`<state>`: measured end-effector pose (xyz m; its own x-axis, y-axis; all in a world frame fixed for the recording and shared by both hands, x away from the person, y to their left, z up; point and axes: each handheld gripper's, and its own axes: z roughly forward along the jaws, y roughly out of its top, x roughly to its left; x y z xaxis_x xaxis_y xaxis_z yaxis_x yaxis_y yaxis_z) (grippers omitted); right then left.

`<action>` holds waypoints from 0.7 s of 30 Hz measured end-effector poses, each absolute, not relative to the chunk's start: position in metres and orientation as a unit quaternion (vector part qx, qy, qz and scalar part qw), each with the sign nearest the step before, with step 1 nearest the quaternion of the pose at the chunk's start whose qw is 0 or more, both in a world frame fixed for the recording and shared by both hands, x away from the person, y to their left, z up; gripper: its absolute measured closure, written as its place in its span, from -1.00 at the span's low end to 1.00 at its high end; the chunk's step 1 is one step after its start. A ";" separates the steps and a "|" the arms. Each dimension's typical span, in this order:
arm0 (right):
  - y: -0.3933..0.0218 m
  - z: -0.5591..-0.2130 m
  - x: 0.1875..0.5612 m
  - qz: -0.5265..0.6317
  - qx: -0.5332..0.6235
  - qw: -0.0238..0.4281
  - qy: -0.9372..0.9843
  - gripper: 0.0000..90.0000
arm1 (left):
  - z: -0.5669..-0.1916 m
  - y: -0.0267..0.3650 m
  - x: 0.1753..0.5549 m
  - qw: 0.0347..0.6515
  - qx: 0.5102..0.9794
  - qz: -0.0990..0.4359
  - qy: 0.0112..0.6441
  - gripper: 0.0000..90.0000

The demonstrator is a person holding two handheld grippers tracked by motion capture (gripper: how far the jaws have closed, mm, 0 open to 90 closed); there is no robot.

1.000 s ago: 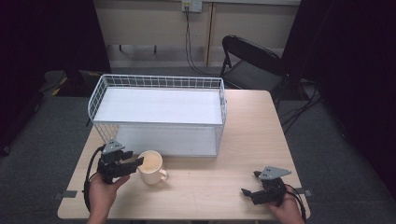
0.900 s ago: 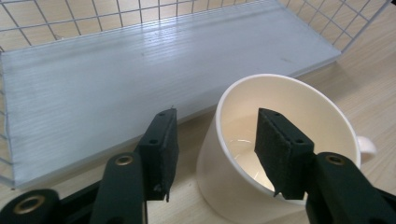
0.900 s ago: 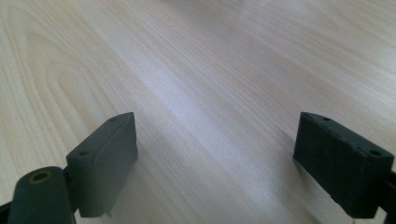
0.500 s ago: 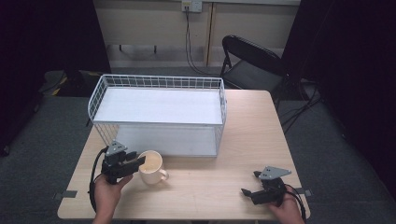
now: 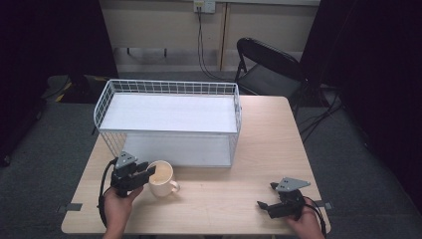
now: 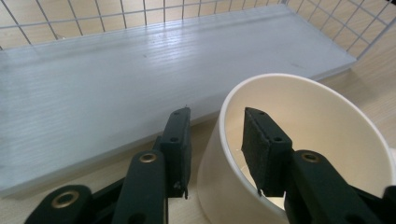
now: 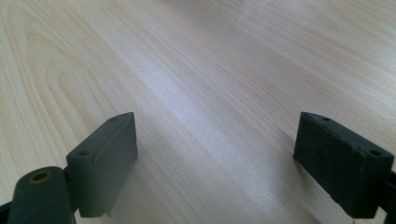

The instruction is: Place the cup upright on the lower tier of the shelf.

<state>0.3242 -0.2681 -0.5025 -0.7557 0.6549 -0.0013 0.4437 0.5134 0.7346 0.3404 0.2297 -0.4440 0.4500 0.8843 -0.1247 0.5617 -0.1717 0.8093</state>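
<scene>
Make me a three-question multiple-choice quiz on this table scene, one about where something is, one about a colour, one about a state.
1. Where does the mug stand?
A. on the table, in front of the wire basket
B. inside the basket
C. on the chair

2. What colour is the mug?
A. blue
B. cream
C. red

3. How does the left hand-held gripper meet the mug?
A. it lies far from the mug
B. both jaws are outside, around the handle
C. one jaw is inside the rim and one outside, astride the wall

Answers:
1 A: the high view shows it on the wood beside the basket's near side.
2 B: it looks cream in both the high view and the left gripper view.
3 C: the left gripper view shows the wall between the jaws, which have just been closing; a gap still shows at the outer jaw.
</scene>
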 end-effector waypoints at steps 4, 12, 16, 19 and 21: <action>-0.268 -0.502 0.324 0.375 0.320 0.141 0.858 -0.72 | -0.446 0.228 0.341 0.410 0.746 0.192 0.489 0.39; -0.268 -0.502 0.324 0.375 0.320 0.141 0.858 -0.72 | -0.447 0.225 0.341 0.407 0.747 0.196 0.487 0.50; -0.268 -0.502 0.324 0.375 0.320 0.141 0.858 -0.72 | -0.449 0.220 0.342 0.400 0.751 0.196 0.487 0.54; -0.268 -0.502 0.324 0.375 0.320 0.141 0.858 -0.72 | -0.449 0.219 0.342 0.399 0.750 0.200 0.488 0.58; -0.268 -0.502 0.324 0.375 0.320 0.141 0.858 -0.72 | -0.450 0.219 0.342 0.399 0.750 0.201 0.488 0.69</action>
<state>0.3239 -0.2682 -0.5025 -0.7557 0.6550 -0.0009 0.4439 0.5132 0.7345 0.3415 0.2191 -0.4496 0.4425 0.8925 -0.0874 0.5709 -0.2051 0.7950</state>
